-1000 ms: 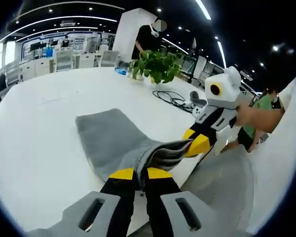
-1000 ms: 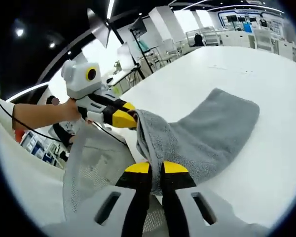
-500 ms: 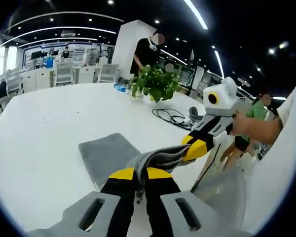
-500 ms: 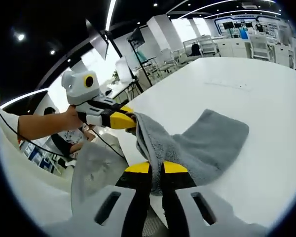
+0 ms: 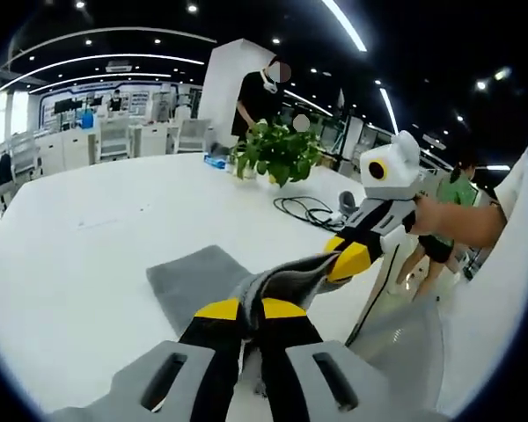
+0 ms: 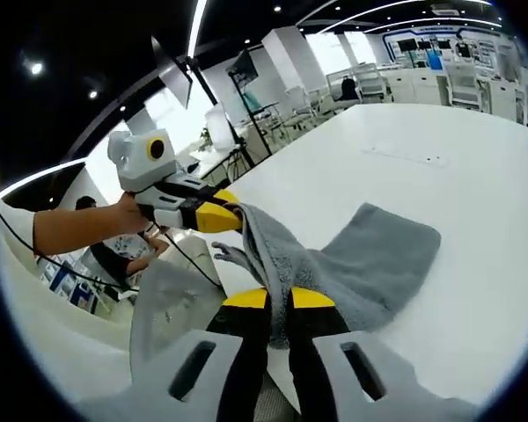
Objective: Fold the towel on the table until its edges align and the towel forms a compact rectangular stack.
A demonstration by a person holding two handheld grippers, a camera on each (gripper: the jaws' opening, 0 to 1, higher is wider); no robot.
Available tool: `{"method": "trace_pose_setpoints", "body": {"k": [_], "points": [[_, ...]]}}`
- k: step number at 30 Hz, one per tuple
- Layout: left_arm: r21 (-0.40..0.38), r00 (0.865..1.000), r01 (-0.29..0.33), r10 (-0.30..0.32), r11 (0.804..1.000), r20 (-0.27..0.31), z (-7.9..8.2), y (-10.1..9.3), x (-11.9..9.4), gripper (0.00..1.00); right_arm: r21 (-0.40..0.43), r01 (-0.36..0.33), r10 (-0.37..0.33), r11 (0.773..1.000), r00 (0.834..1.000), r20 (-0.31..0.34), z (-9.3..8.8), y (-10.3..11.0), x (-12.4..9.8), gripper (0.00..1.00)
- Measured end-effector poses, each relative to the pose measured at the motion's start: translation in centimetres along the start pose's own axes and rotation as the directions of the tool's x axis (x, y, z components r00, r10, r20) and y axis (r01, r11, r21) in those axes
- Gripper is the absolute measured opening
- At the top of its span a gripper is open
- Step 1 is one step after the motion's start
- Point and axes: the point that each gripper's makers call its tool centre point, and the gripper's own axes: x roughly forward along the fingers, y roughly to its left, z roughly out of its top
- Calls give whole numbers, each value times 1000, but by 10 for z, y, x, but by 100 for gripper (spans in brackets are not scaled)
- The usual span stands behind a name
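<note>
The white surface (image 5: 79,255) is smooth and slick, so the grey towel (image 5: 198,277) resting on it could slide instead of folding if I pull too flat. The towel is thick, nubby terry, its far end lying flat on the surface, its near edge lifted and sagging between my grippers. My left gripper (image 5: 249,309) has its jaws closed tight on one raised corner; my right gripper (image 6: 277,299) pinches the other. If either grip slips, that limp edge drops crooked and the corners will not line up.
</note>
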Motion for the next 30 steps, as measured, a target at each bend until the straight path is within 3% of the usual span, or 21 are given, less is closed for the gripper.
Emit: {"method": "trace_pose_setpoints", "body": {"k": [4,8,11,16,22,24,26,29,30], "points": [[49,1000,-21,20,999,9,4,8,4,7,14,19,-19,1000,1000,0,6,-9,1,4],[163,999,-36,30,986,41,13,11,10,10,58,62,-62,996,998,-9,10,-24,5,4],[138,1000,-4,0,990,26,12,9,15,15,81,80,-79,994,997,-16,13,-31,7,4],[167,1000,27,-28,986,2,5,5,24,20,55,103,-102,993,994,-30,16,-42,13,4],[168,998,53,-49,984,-29,-5,5,29,25,114,115,-112,987,993,-31,24,-57,20,4],[179,997,57,-46,982,-66,-13,7,32,27,122,109,-107,987,994,-28,26,-60,22,4],[219,994,53,-29,974,-110,-23,11,35,25,118,96,-94,988,995,-30,26,-60,22,4],[251,986,-19,59,968,-155,-33,27,36,16,125,89,-85,988,996,-35,23,-56,20,4],[250,987,-13,52,968,-151,-34,27,38,14,124,80,-75,989,996,-38,20,-52,19,4]]}}
